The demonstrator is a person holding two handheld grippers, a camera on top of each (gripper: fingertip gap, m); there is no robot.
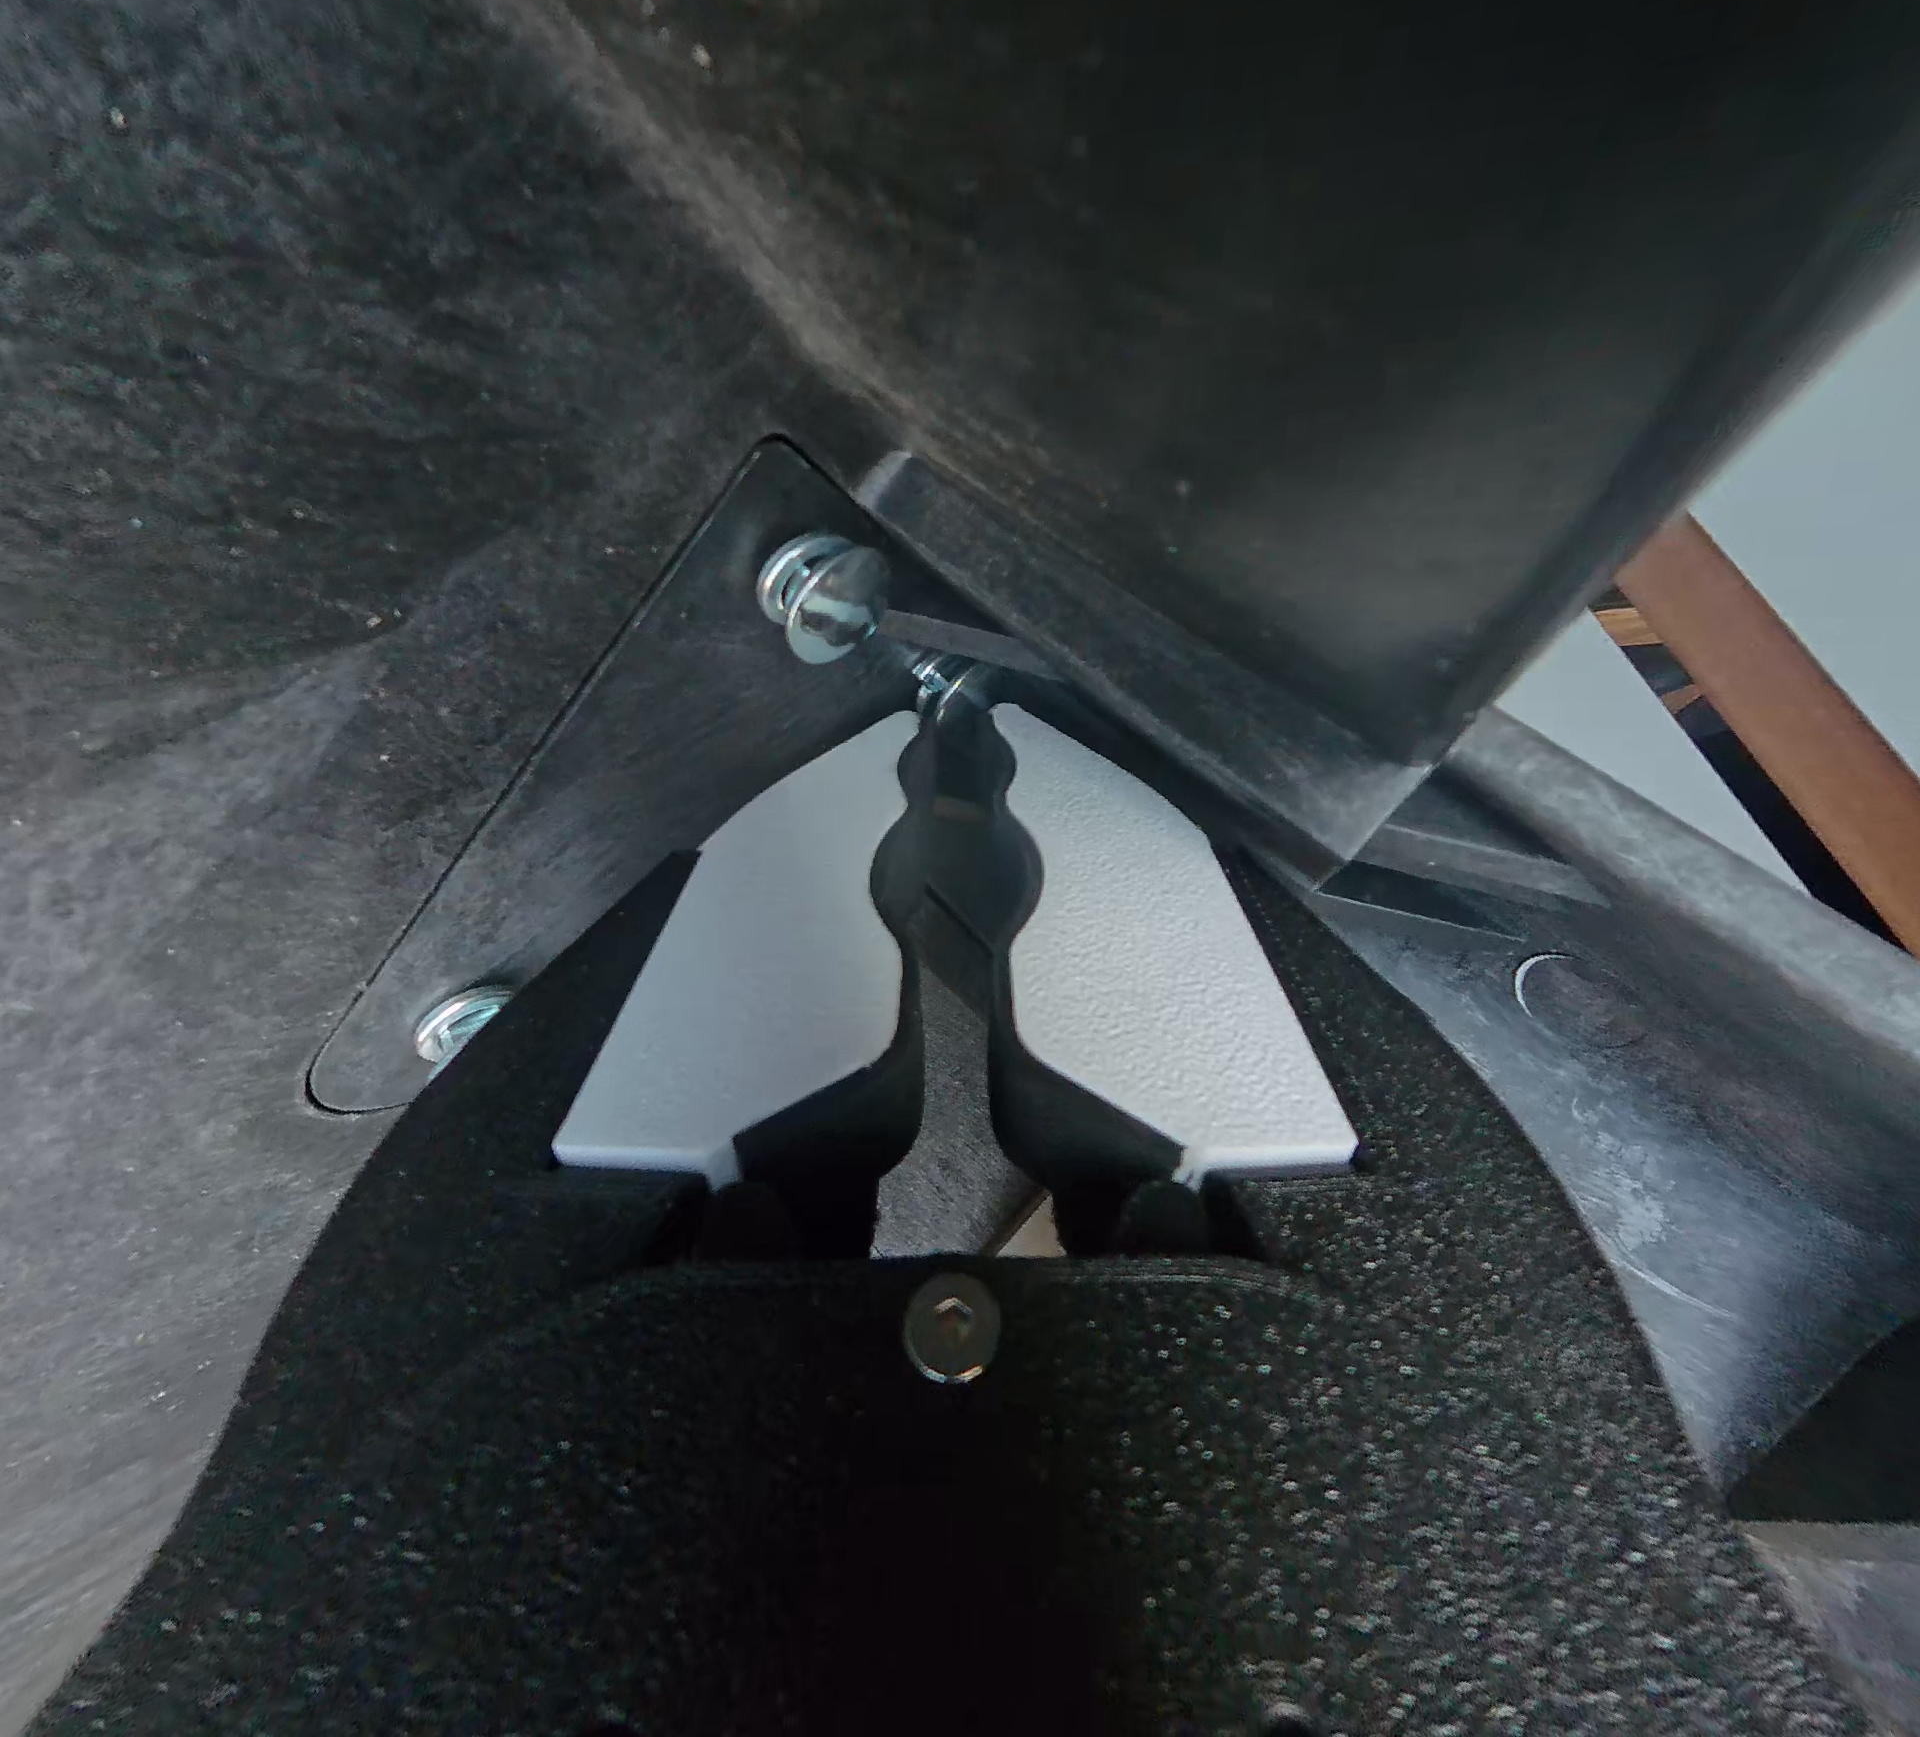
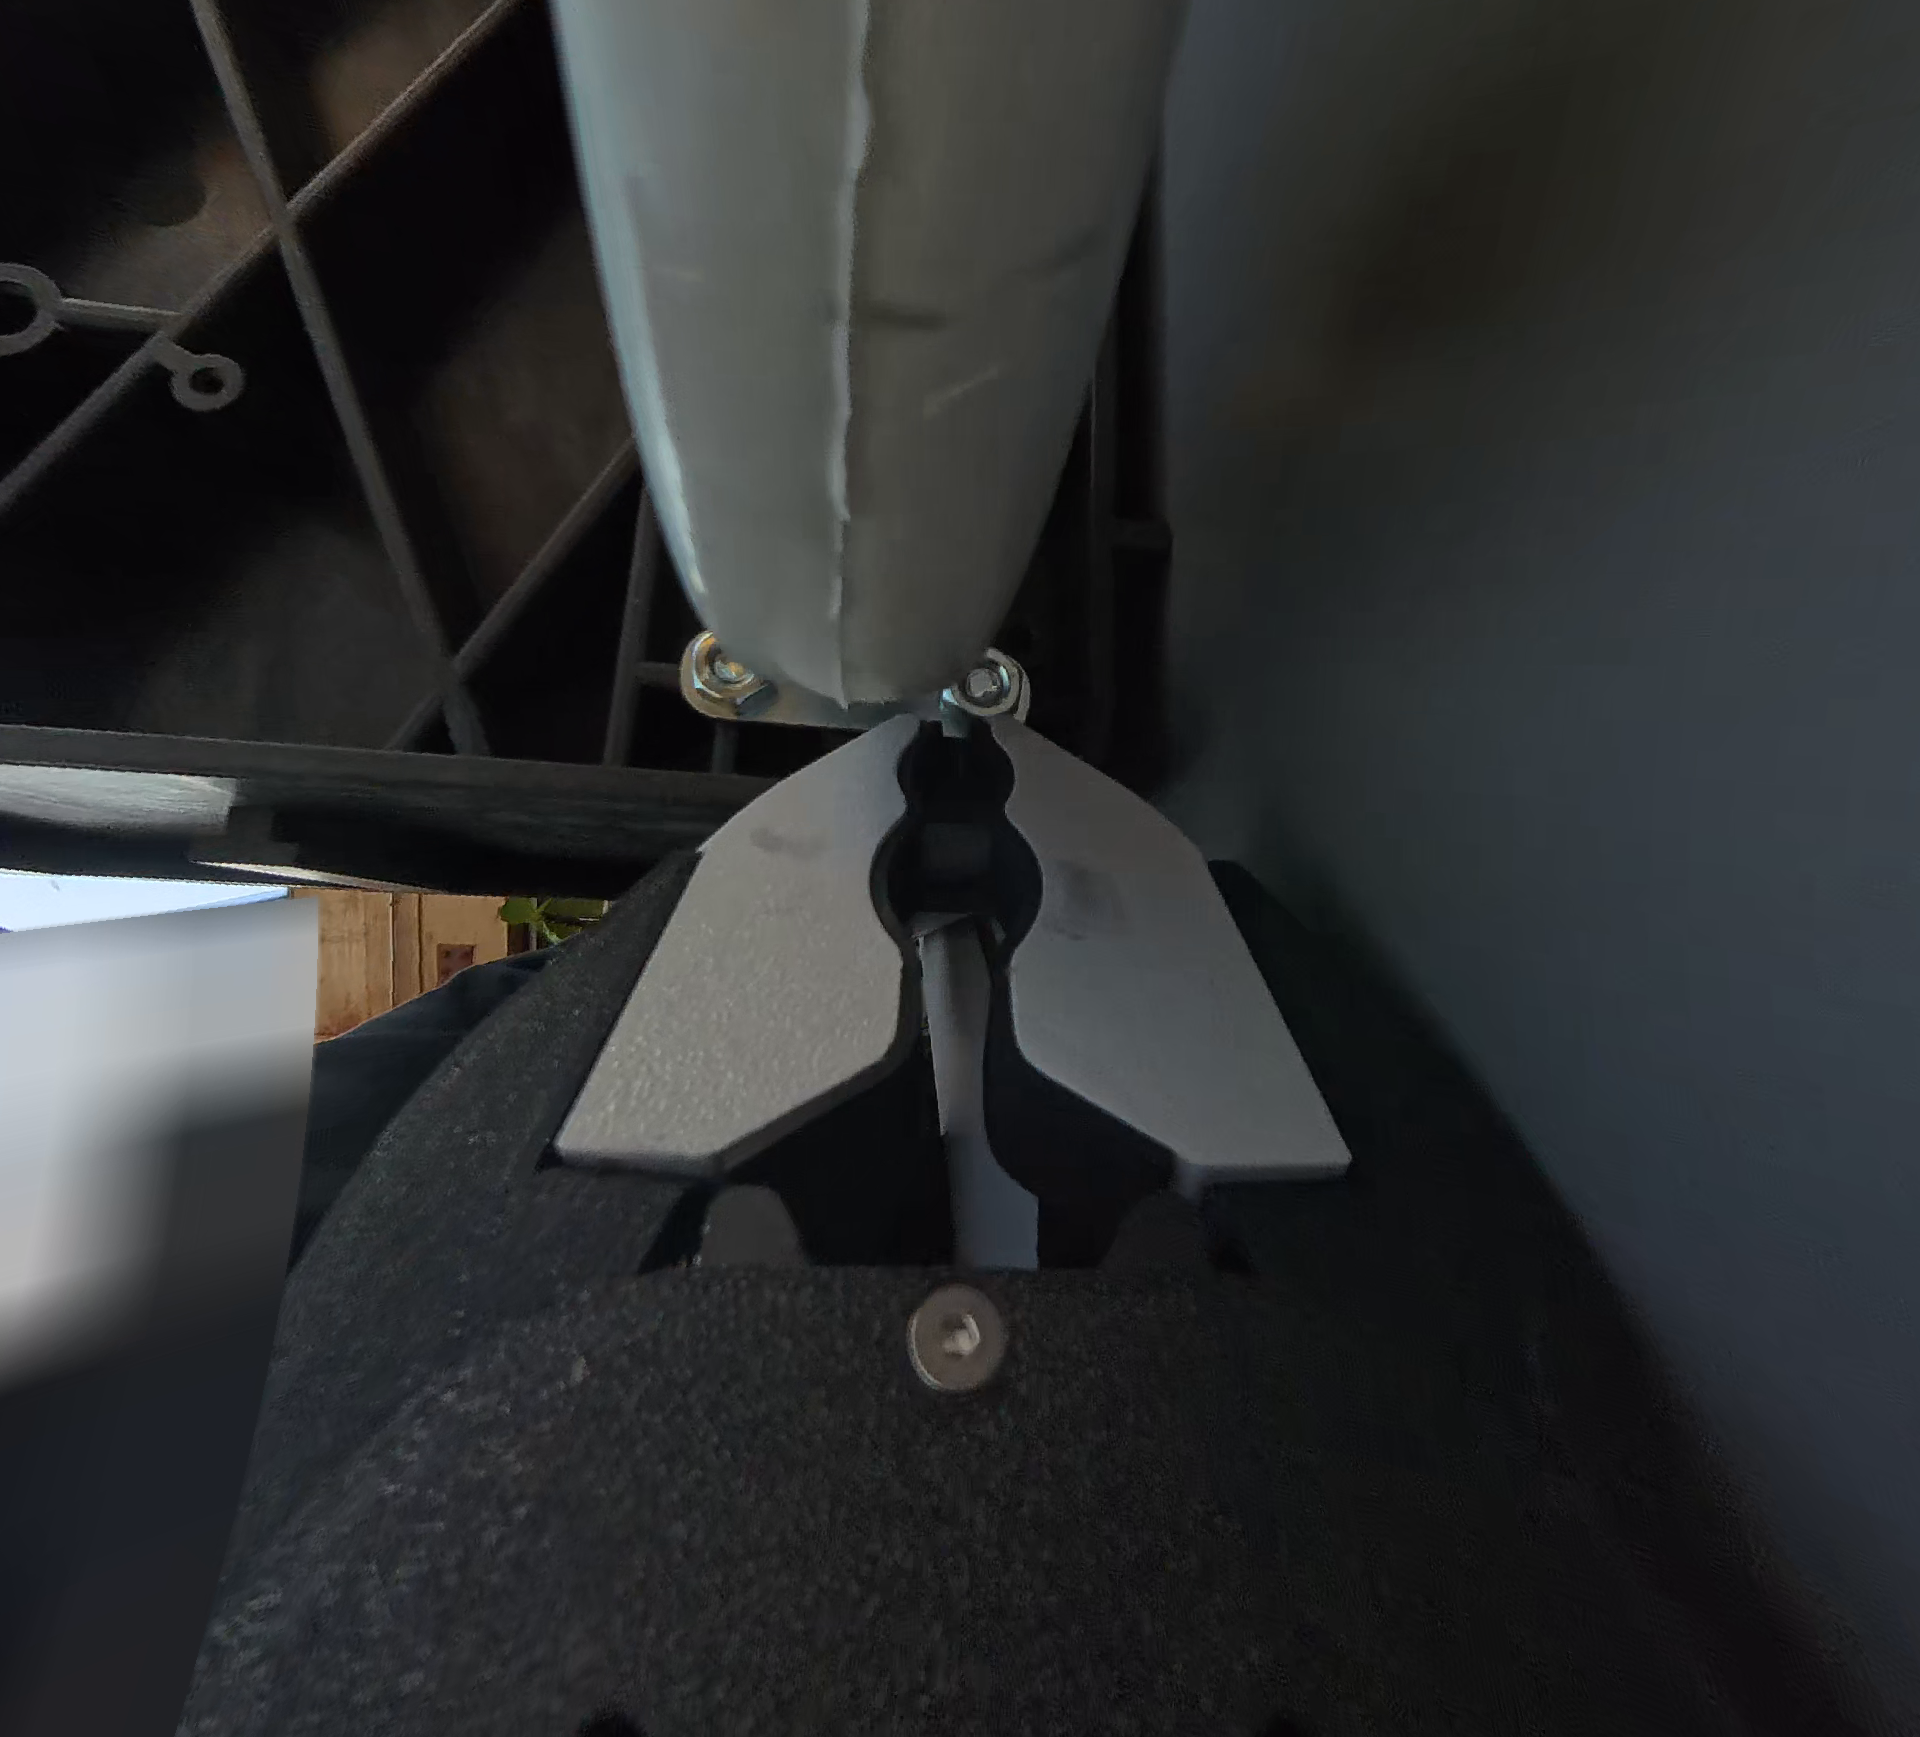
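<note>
In the left wrist view my left gripper (image 1: 951,711) reaches up under a black felt-covered underside (image 1: 312,233). Its fingertips are shut on a small silver bolt with a washer (image 1: 943,685), at the edge of a black metal corner plate (image 1: 644,804). A second silver bolt with washers (image 1: 821,596) sits in the plate just above, with a thin black bar (image 1: 966,638) running from it. In the right wrist view my right gripper (image 2: 951,731) is at the foot of a pale grey leg (image 2: 862,233). Its tips are closed on a small silver metal part (image 2: 951,719) beside the right nut (image 2: 992,679).
A third bolt (image 1: 457,1022) sits at the plate's lower corner. A black square beam (image 1: 1299,337) crosses at the upper right. A left nut (image 2: 727,674), ribbed black plastic (image 2: 260,233), a black bar (image 2: 416,794) and a grey wall (image 2: 1558,544) surround the right gripper. Left tips to right tips: about 6 cm.
</note>
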